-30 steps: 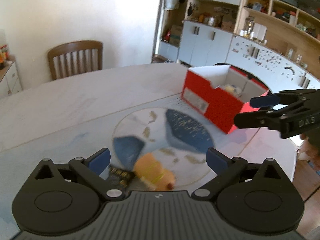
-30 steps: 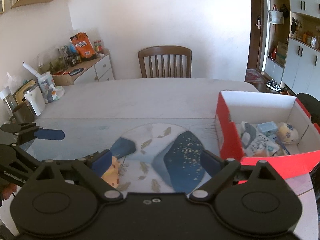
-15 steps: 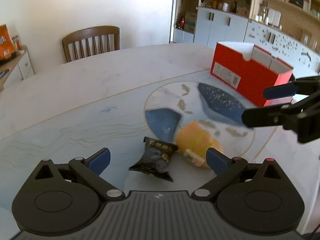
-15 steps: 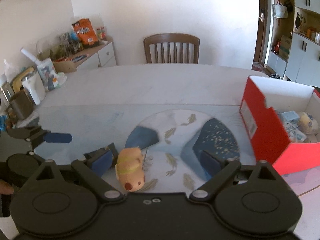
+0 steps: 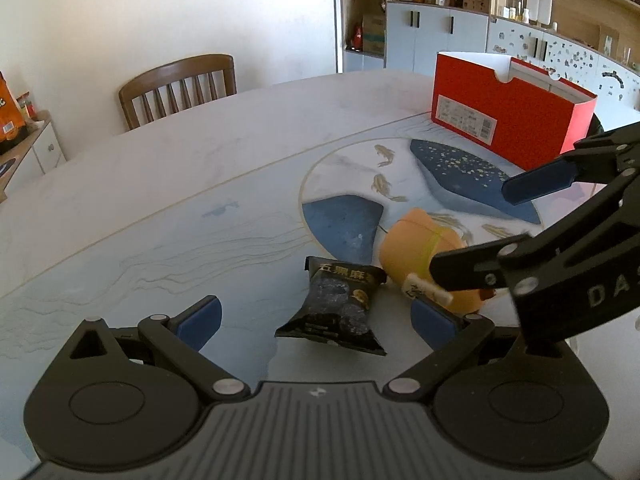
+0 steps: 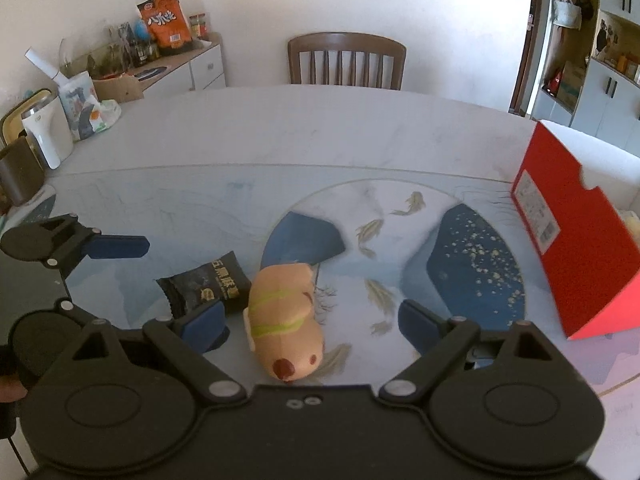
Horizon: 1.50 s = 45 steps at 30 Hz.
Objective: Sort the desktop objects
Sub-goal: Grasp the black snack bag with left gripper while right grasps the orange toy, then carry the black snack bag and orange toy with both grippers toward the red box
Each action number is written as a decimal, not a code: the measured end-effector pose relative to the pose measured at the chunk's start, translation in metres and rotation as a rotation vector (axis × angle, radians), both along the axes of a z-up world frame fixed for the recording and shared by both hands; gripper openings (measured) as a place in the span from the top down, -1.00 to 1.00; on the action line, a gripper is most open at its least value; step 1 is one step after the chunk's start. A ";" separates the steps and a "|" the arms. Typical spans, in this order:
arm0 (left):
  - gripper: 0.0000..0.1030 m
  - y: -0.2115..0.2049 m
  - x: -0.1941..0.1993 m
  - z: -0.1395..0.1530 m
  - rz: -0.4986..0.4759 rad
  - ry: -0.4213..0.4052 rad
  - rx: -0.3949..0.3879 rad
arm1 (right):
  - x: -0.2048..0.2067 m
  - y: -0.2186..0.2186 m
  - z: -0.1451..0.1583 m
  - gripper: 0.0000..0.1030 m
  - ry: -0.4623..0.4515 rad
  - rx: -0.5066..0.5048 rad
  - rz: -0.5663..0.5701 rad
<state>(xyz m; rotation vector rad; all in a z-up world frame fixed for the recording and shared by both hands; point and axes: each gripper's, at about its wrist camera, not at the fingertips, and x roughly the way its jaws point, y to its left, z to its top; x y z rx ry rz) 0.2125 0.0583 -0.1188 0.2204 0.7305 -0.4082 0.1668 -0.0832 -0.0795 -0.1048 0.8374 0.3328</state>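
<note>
A black snack packet lies on the table between the fingers of my open left gripper. An orange plush toy with yellow-green bands lies just right of it. In the right wrist view the toy lies between the fingers of my open right gripper, with the packet by the left finger. The red box stands at the far right of the table; it also shows in the right wrist view. The right gripper straddles the toy in the left wrist view.
A wooden chair stands behind the table. A sideboard with jars and an orange snack bag is at the left, with a kettle nearby. Cabinets and shelves line the right wall.
Both grippers have moved down and closer to the table. The left one now frames the black packet; the right one now frames the plush toy. Both stay open.
</note>
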 end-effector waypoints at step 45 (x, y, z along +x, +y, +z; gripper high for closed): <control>0.28 -0.006 0.004 -0.006 -0.047 0.029 -0.024 | 0.025 -0.014 -0.008 0.15 0.174 0.064 -0.043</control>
